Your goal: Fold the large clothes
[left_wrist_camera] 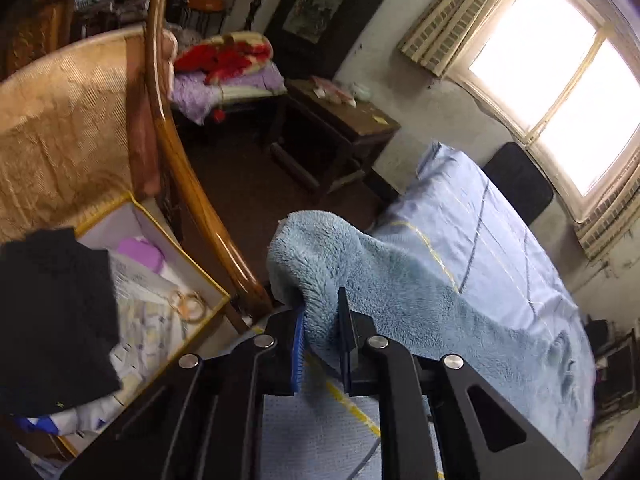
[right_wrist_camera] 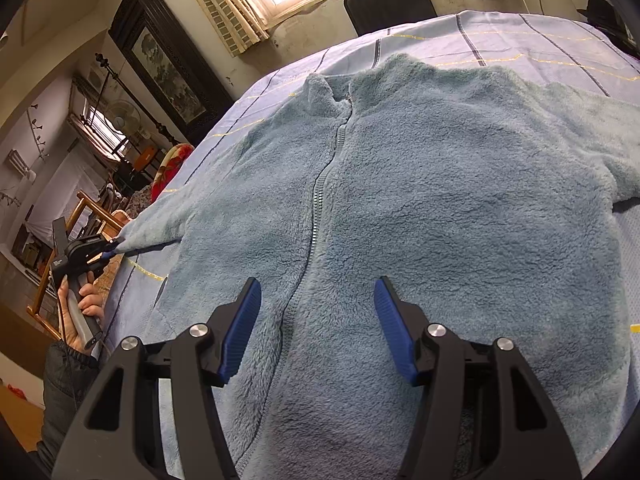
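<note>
A: What is the biggest thing ahead of the claws?

B: The bed [right_wrist_camera: 500,36], under a pale blue sheet with dark and yellow lines. It runs on beyond both claws toward the window [left_wrist_camera: 560,72].

A: And the garment?

B: A light blue fleece jacket [right_wrist_camera: 440,200] lies flat on the bed, front up, zip [right_wrist_camera: 320,188] closed, collar at the far end from the right claw [right_wrist_camera: 316,320]. That claw hovers over the hem with its jaws wide apart, the zip line running between them, nothing gripped.

A: The left one?

B: The left claw [left_wrist_camera: 322,320] is clamped on the jacket's sleeve end [left_wrist_camera: 316,248], which bunches up just past its fingertips. To its left sits an open storage box [left_wrist_camera: 176,256] with a dark folded cloth [left_wrist_camera: 56,312] on its near rim.

A: Smaller still?

B: From the right wrist, a hand [right_wrist_camera: 82,312] holds the left claw's handle.
</note>
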### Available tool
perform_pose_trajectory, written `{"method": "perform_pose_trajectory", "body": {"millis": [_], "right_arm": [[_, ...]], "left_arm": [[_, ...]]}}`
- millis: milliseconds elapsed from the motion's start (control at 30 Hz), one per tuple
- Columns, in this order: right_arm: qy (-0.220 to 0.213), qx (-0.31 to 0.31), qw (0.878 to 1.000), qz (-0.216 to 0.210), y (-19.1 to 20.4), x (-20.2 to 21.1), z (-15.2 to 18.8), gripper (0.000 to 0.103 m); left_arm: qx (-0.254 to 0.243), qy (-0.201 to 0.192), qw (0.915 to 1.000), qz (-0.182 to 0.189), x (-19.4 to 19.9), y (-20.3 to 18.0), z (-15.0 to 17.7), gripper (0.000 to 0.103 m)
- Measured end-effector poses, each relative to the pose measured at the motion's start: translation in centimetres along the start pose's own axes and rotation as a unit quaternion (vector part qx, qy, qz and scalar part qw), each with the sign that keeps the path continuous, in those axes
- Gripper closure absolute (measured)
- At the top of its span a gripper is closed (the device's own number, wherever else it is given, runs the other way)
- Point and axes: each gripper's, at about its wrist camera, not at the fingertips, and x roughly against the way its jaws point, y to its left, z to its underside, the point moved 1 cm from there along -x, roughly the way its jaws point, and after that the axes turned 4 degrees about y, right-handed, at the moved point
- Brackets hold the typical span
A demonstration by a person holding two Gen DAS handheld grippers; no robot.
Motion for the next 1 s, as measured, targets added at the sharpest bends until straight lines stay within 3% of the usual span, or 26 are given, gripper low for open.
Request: {"method": "perform_pose_trajectory", "body": {"millis": [67, 100, 133, 233, 300, 433, 533, 667, 767, 933, 1000], "right_arm": [[0.000, 0.001, 1.000, 0.001, 0.0, 0.0, 0.0, 0.045], [0.001, 0.001, 1.000, 0.001, 0.0, 0.0, 0.0, 0.045], [0.001, 0.001, 1.000, 0.000, 0.0, 0.0, 0.0, 0.045], [0.002, -0.007, 1.000, 0.000, -0.3, 0.3, -0.3, 0.045], [-0.013, -0.016, 1.000, 0.017, -0.6, 1.9, -1.3, 0.045], [-0.080, -0.021, 0.996, 0.042, -1.3, 6.4, -4.4, 0.045], [-0.116, -0.038, 0.991, 0.053, -3.1, 8.3, -6.9, 0.045], [-0.108, -0.076, 0.991, 0.032, -6.2, 6.2, -8.5, 0.044], [-0.103, -0.093, 0.990, 0.028, -8.0, 4.5, -8.7, 0.044], [-0.087, -0.157, 0.983, 0.039, -13.3, 2.7, -8.2, 0.049], [-0.099, -0.209, 0.973, -0.003, -16.0, 3.4, -7.7, 0.056]], "left_arm": [[-0.002, 0.012, 0.9993, -0.035, -0.5, 0.4, 0.3, 0.078], [0.011, 0.020, 0.9981, -0.057, -1.1, 1.0, 0.5, 0.061], [0.023, 0.012, 0.9973, -0.069, -0.8, 1.6, 0.6, 0.051], [0.031, -0.010, 0.9979, -0.056, 1.1, 1.5, 0.4, 0.052], [0.007, -0.041, 0.9981, -0.044, 3.7, -0.3, 0.7, 0.052], [-0.081, -0.042, 0.9958, 0.009, 6.2, -7.3, 2.1, 0.043], [-0.163, -0.021, 0.9849, 0.054, 6.3, -14.7, 4.6, 0.034], [-0.240, 0.021, 0.9648, 0.105, 3.7, -23.7, 9.1, 0.031], [-0.261, 0.065, 0.9552, 0.124, 0.1, -27.9, 12.2, 0.031], [-0.253, 0.111, 0.9571, 0.088, -6.0, -29.2, 14.6, 0.031], [-0.250, 0.103, 0.9581, 0.095, -6.7, -28.4, 14.6, 0.032]]}}
